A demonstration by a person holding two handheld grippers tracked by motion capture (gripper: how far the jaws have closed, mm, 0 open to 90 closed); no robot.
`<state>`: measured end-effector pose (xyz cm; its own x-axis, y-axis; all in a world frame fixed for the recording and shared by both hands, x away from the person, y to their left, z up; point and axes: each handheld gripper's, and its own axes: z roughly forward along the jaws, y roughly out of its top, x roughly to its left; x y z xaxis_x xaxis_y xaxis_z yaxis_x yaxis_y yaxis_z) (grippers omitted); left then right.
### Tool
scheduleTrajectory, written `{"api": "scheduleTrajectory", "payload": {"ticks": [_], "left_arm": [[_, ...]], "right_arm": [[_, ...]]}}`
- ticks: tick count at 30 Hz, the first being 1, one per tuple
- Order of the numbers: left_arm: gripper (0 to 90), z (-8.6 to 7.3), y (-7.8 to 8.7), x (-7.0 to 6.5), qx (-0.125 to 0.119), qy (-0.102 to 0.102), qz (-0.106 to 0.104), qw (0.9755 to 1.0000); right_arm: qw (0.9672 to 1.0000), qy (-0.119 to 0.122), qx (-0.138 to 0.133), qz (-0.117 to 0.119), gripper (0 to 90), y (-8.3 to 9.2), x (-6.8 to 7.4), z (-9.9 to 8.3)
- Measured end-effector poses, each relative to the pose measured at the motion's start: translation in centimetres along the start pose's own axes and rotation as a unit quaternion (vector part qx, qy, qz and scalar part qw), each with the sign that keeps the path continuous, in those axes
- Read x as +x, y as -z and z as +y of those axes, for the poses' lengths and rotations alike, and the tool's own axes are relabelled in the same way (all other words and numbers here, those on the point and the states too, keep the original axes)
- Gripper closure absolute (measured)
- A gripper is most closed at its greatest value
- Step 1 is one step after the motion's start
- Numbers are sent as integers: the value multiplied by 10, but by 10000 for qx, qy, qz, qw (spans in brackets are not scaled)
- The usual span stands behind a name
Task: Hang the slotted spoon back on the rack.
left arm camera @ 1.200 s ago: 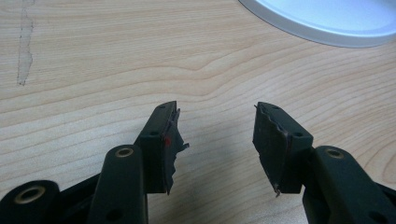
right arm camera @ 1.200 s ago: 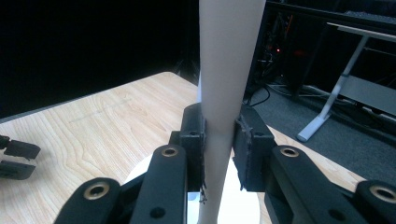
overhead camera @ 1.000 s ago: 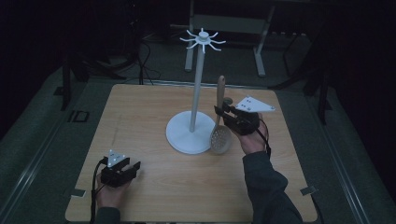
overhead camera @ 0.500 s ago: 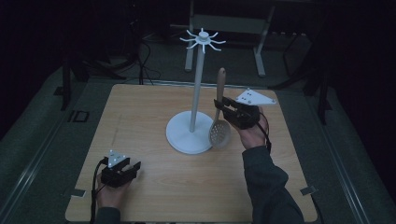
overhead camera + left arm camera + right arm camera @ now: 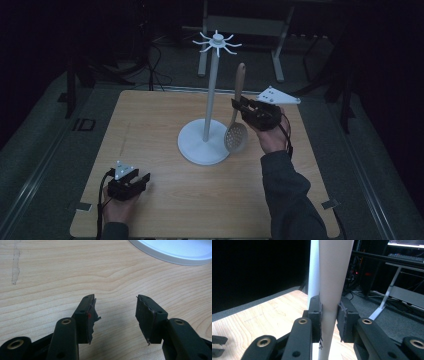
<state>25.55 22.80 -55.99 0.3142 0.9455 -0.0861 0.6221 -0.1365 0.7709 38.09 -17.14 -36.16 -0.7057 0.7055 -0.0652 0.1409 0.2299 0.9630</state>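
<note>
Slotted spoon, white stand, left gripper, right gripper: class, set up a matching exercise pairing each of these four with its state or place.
Things:
1. slotted spoon
2. white stand
3. left gripper
4. right gripper

States:
A. jaws apart, nothing between them
B. held upright, handle up
C. stands on the table, hooks at the top
D. jaws closed on a wooden handle

Pairs: 1-B, 2-C, 3-A, 4-D

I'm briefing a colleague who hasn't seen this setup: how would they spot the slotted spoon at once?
Find the wooden table, then the white stand with a round base and a ring of hooks on top. Just right of its pole, the slotted spoon is held upright in the right gripper, bowl down. It alone has a tan wooden handle and a perforated round bowl.
</note>
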Motion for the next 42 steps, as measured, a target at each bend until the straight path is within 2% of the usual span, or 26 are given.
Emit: {"api": "scheduleTrajectory", "payload": {"ticks": [22,42], "left_arm": [[502,0,0,1,-11,18,2,10000],[502,0,0,1,-7,24,-3,10000]], "right_arm": [[10000,26,-20,19,750,-6,-3,26],[9999,-22,116,77,750,-17,-3,31]]}}
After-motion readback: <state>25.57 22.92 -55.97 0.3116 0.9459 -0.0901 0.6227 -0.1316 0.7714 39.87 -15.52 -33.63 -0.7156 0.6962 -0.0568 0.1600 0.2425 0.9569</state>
